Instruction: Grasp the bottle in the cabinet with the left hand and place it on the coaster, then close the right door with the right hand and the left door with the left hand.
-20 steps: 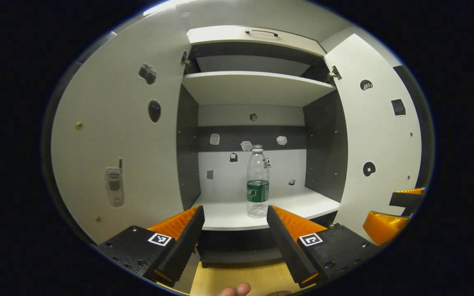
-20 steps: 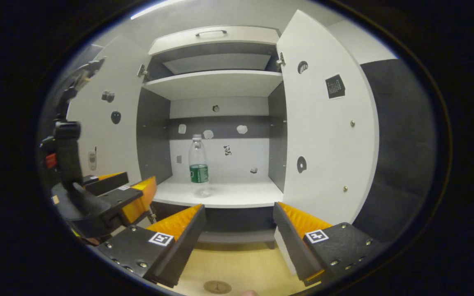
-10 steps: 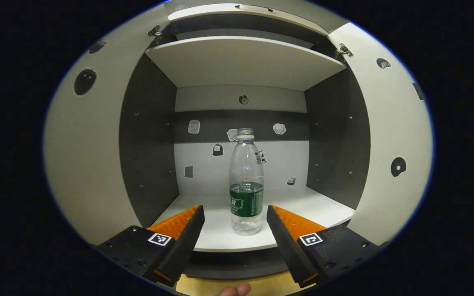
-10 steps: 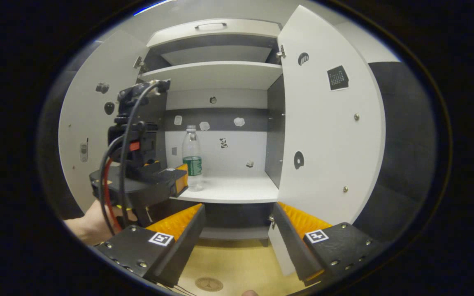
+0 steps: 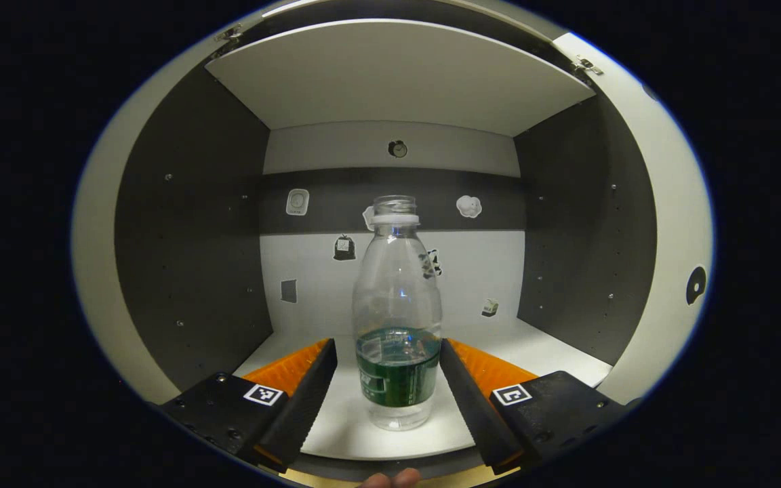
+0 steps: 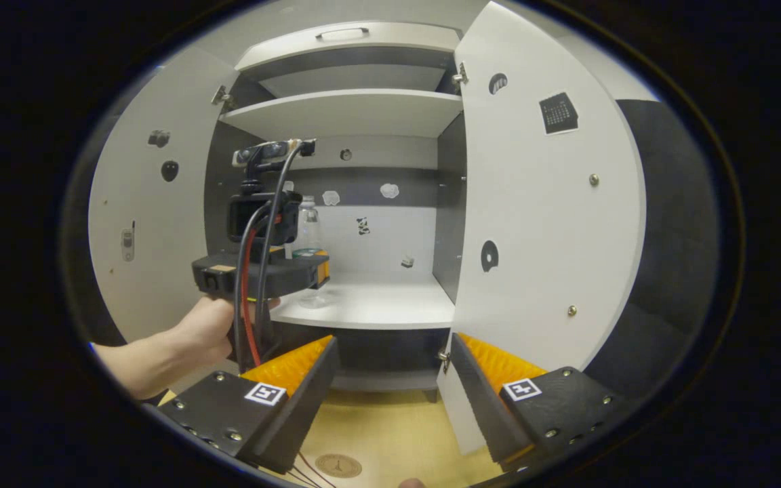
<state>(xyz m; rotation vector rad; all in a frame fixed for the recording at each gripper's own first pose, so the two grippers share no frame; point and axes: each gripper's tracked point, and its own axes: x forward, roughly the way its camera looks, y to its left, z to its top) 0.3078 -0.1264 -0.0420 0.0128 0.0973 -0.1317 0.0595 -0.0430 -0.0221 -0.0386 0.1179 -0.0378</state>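
A clear bottle with a green label stands upright on the cabinet's lower shelf. My left gripper is open, one finger on each side of the bottle's lower half with small gaps to it. In the right gripper view the left gripper reaches into the cabinet, held by a hand, and partly hides the bottle. My right gripper is open and holds nothing, in front of the cabinet by the lower edge of the right door. The round coaster lies on the wooden surface below. The left door stands open.
An upper shelf spans the cabinet above the bottle. Small stickers dot the back wall and both doors. A drawer with a handle sits at the top. Cables hang from the left gripper. The wooden surface lies before the cabinet.
My left gripper has gone forward into the cabinet until its open fingers flank the bottle. My right gripper has barely moved.
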